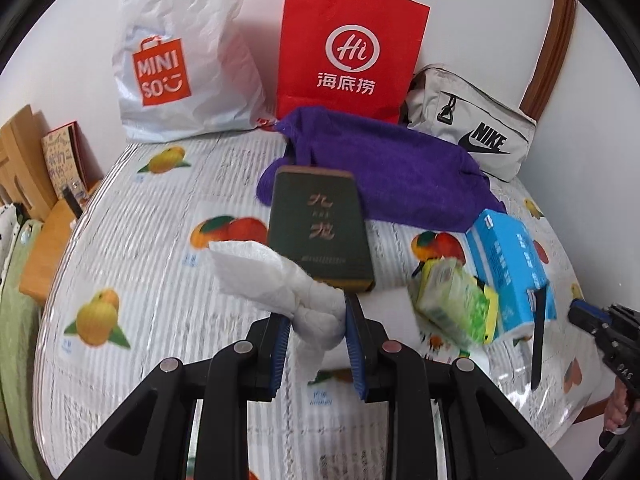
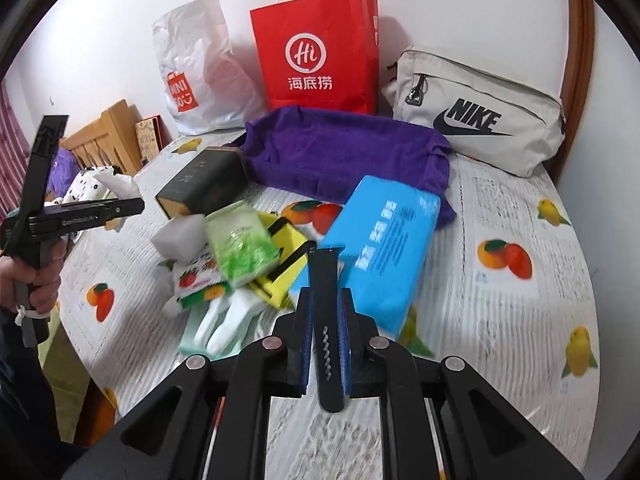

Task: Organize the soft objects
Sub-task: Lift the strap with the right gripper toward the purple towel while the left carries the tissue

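Observation:
My left gripper point(image 1: 316, 320) is shut on a crumpled white tissue point(image 1: 276, 284) and holds it above the table, in front of a dark green box point(image 1: 318, 226). My right gripper point(image 2: 325, 308) is shut on a black watch strap point(image 2: 328, 320); the strap also shows at the right of the left wrist view point(image 1: 538, 336). A purple towel point(image 2: 344, 152) lies at the back. A blue tissue pack point(image 2: 384, 244), a green wipes pack point(image 2: 244, 244), a yellow sponge point(image 2: 286, 264) and white gloves point(image 2: 224, 320) lie in a pile mid-table.
A red paper bag point(image 2: 320, 52), a white Miniso plastic bag point(image 1: 180, 60) and a grey Nike pouch point(image 2: 476, 116) stand along the back wall. The fruit-print tablecloth point(image 2: 500, 320) covers the round table. A wooden chair point(image 2: 108, 136) stands at the left.

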A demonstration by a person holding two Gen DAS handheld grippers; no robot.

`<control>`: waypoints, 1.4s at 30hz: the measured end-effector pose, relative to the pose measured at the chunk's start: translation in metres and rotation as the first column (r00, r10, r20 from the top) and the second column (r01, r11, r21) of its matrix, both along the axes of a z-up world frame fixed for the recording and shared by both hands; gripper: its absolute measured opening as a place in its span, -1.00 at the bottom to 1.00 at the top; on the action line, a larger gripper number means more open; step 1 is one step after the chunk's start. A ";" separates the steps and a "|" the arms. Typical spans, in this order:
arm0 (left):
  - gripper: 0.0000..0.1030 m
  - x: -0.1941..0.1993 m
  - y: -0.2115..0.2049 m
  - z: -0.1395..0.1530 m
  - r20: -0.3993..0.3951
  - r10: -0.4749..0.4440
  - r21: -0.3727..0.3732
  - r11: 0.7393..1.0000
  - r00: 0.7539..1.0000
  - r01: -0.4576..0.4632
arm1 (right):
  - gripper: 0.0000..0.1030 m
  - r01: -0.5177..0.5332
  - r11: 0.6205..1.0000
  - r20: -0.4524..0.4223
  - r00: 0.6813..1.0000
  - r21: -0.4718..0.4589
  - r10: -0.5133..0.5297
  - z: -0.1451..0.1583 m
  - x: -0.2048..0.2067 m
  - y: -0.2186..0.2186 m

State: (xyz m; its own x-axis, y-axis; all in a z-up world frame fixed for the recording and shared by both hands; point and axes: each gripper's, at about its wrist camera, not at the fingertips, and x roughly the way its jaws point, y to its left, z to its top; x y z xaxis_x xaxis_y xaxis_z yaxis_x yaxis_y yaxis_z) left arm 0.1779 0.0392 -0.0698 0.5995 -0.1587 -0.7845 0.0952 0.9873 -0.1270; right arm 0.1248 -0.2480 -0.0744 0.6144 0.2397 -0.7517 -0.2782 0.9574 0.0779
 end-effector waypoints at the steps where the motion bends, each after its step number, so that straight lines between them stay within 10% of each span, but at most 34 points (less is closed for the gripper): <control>1: -0.51 0.003 -0.002 0.001 0.001 -0.004 0.003 1.000 1.000 0.004 | -0.77 -0.008 1.000 -0.021 1.000 -0.008 0.008 -0.004 0.006 0.001; 7: -0.51 0.011 -0.013 -0.005 -0.016 -0.021 -0.007 1.000 1.000 0.021 | -0.72 -0.052 0.999 -0.099 0.994 0.011 0.053 -0.023 0.009 0.001; 12: -0.51 0.012 -0.024 -0.009 -0.029 -0.057 0.009 0.998 0.998 0.057 | -0.23 -0.037 0.999 -0.148 0.988 0.026 0.040 -0.042 0.002 0.000; 20: -0.51 0.011 -0.023 -0.012 -0.045 -0.048 0.019 0.999 0.998 0.049 | -0.25 -0.012 0.998 -0.165 0.986 -0.069 0.000 -0.067 0.014 0.020; 24: -0.51 0.011 -0.022 -0.013 -0.051 -0.042 0.016 0.999 0.998 0.043 | -0.62 -0.005 0.996 -0.172 0.985 -0.093 -0.011 -0.074 0.018 0.022; 42: -0.51 0.014 -0.019 0.004 -0.017 -0.046 0.001 0.999 0.999 0.046 | -0.62 -0.039 0.999 -0.102 0.994 0.006 0.039 -0.022 0.006 0.014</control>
State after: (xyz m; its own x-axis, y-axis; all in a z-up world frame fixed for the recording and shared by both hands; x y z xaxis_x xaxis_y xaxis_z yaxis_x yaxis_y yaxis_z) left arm 0.1916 0.0199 -0.0656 0.5781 -0.1849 -0.7947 0.1384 0.9821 -0.1279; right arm 0.1313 -0.2336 -0.0969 0.5244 0.2653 -0.8091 -0.3056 0.9456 0.1119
